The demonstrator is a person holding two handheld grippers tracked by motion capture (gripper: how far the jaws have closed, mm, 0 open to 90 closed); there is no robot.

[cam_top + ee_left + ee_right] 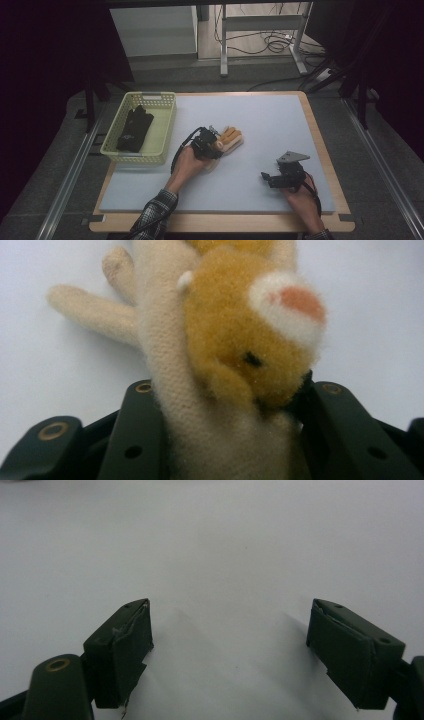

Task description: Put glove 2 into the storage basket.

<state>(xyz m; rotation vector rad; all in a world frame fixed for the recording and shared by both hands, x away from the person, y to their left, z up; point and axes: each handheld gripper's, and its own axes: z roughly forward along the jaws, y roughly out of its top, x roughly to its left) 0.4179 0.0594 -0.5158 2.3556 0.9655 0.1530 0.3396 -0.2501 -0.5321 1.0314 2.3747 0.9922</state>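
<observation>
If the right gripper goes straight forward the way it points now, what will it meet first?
Probably nothing soon. The right gripper has open jaws with bare pale mat ahead. From above, it points left, roughly toward the person's left forearm, so that may come first, though depth is unclear.

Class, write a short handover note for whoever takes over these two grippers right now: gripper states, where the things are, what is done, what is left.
Left gripper: shut on the cream-and-orange glove, mid-mat, not yet lifted.
Right gripper: open, holding nothing, low over the bare blue-grey mat.
Yellow basket: at the table's left, black glove already inside.
Done: grasp made.
Left, probably: lift the glove, carry it to the basket, release.
</observation>
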